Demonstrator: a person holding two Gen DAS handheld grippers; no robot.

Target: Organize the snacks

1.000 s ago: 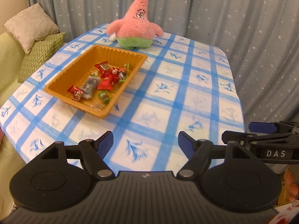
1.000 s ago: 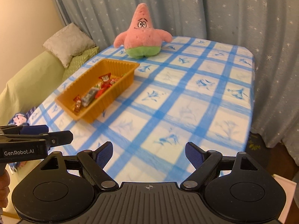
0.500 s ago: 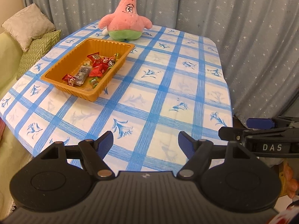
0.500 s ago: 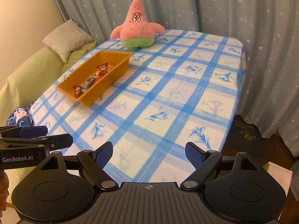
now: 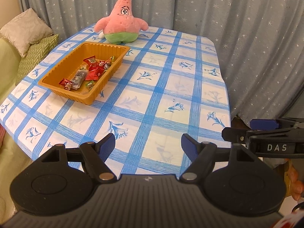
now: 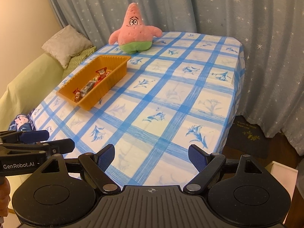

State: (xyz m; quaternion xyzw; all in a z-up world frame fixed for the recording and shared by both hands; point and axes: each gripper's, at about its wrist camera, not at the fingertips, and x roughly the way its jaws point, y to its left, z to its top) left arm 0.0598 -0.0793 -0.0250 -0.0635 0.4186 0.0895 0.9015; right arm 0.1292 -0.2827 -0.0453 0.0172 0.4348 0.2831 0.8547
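So the whole thing hinges on where the orange tray sits: it's on the left half of the table, close to the left edge, well away from both claws, which hang back over the near edge. The tray's long axis runs from the near-left side up toward the far end, at a slant to the blue checks. All the wrapped snacks visible are already inside it, bunched in the near and middle part; no loose ones show on the cloth.

The left gripper has its blue pads spread apart with nothing between them, and it looks like the nearer one to the tray, since the tray lies ahead and to its left. The right gripper is also spread wide and empty, with the tray further off to its left.

Past the tray's far end, a pink star plush stands upright at the far edge. The tablecloth is a blue-and-white check with flower prints, otherwise bare. A green sofa with cushions sits left of the table, and starry grey curtains hang behind and along the right.
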